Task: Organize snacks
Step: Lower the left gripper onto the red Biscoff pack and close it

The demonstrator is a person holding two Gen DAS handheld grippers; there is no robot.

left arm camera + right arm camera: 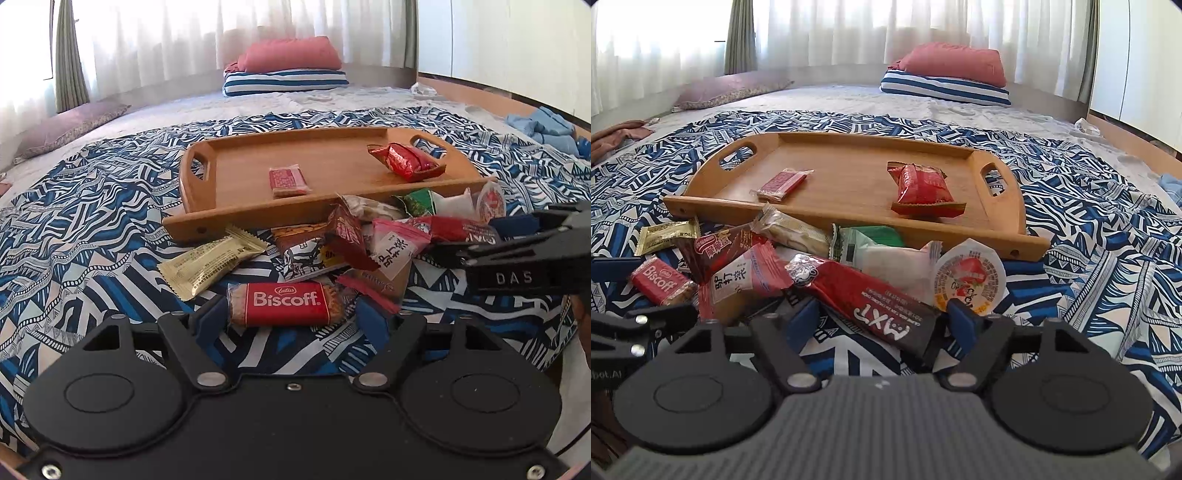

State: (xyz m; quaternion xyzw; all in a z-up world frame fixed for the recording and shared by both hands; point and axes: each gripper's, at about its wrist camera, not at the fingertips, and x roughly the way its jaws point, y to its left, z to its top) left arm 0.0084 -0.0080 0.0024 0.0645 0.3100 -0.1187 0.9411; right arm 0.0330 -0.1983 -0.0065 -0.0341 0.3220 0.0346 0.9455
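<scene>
A wooden tray (332, 206) (849, 229) lies on the patterned bedspread and holds a small red wafer pack (289, 181) (781, 184) and a red snack bag (406, 160) (923, 188). A pile of snacks lies in front of it. My left gripper (291, 321) is open, its blue fingers either side of a red Biscoff biscuit (286, 303) (661, 280). My right gripper (882, 321) is open around the end of a red and black MXT bar (871, 299) (461, 230). The right gripper also shows in the left wrist view (517, 236).
The pile holds a gold wrapper (210, 264), a pink packet (746, 280), a green pack (871, 238), a white packet (897, 262) and a jelly cup (969, 282). Pillows (288, 66) lie at the bed's far end. Blue cloth (546, 127) lies at right.
</scene>
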